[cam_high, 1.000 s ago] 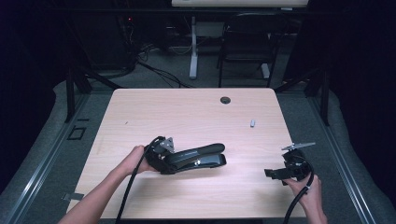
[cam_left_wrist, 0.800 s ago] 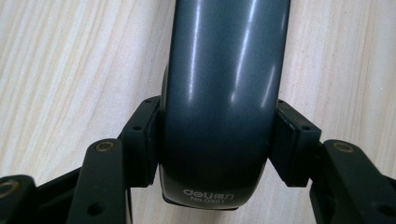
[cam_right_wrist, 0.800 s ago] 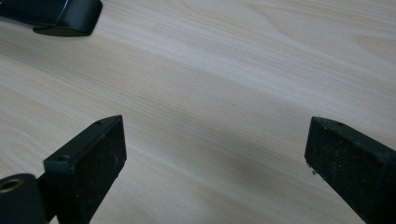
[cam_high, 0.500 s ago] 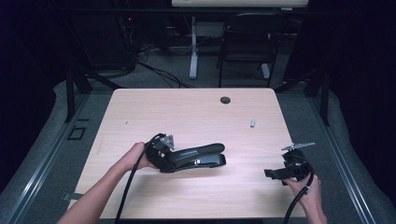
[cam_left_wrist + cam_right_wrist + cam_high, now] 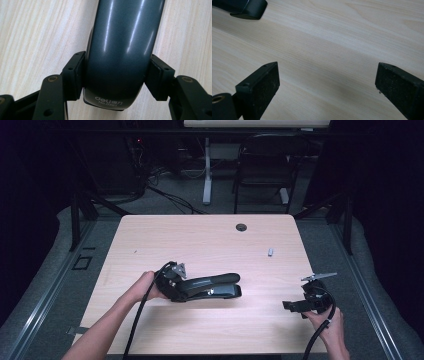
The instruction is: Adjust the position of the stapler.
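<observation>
The long dark grey glossy plastic stapler [image 5: 212,286] lay flat on the pale wooden tabletop [image 5: 200,240], a little nearer the person's edge than the middle, well on the near side of the small round black grommet [image 5: 241,227] set close to the table's far edge. The left gripper [image 5: 176,285] had the stapler's rear end between its jaws, with the rest of the stapler's body running away from it across the table toward the right gripper. In the left gripper view the stapler [image 5: 120,50] rose up the middle, its printed rear end lowest, and the two black pads [image 5: 75,75] flanked its rounded sides; the left one lay against the shell, while the right one stood at the very edge of it, and whether that pad pressed or had just come free could not be told, since the jaws had just been opening a little with the stapler between them. The right gripper [image 5: 295,306] rested low over the table's near right corner, well apart from the stapler, its jaws spread wide with bare wood between the pads [image 5: 262,82]; the stapler's blunt front tip [image 5: 247,8] lay beyond them. A small grey metal piece [image 5: 270,252] sat on the wood to the right of the grommet and nearer the person.
</observation>
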Motion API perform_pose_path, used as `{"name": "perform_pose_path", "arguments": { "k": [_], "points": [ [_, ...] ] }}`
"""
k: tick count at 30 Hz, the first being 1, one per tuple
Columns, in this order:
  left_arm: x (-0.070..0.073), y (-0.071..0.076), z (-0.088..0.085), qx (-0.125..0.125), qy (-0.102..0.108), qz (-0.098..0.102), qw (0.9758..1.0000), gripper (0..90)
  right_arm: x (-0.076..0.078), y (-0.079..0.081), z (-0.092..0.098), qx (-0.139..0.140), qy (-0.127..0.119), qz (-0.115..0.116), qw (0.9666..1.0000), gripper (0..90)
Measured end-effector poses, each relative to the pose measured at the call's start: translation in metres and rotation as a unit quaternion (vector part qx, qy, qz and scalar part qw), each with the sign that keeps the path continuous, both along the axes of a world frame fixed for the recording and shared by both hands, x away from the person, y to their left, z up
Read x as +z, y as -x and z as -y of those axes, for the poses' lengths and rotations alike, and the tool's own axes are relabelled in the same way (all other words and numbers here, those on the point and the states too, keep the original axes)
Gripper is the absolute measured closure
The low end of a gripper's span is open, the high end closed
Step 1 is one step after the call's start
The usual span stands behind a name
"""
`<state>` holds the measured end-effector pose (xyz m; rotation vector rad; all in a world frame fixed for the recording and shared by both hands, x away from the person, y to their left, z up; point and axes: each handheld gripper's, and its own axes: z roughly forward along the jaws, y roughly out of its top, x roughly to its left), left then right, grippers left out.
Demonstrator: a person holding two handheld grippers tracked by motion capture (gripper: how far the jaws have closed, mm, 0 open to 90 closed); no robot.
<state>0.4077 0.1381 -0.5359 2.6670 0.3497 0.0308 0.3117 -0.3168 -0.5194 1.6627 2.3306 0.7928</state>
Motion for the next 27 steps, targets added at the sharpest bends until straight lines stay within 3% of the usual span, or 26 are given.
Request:
{"name": "perform_pose_path", "arguments": {
  "k": [15, 26, 27],
  "points": [
    [-0.001, -0.001, -0.001, 0.006, 0.003, 0.001, 1.0000, 39.0, 0.002, 0.001, -0.002, 0.000, 0.001, 0.008, 1.0000, 5.1],
    [-0.006, 0.006, -0.001, 0.044, 0.025, 0.015, 0.9986, 35.1, 0.005, 0.002, -0.008, 0.004, 0.005, 0.014, 0.9999, 5.3],
    [-0.007, 0.007, -0.001, 0.053, 0.030, 0.014, 0.9981, 30.7, 0.006, 0.002, -0.011, 0.007, 0.006, 0.020, 0.9998, 5.4]
  ]
}}
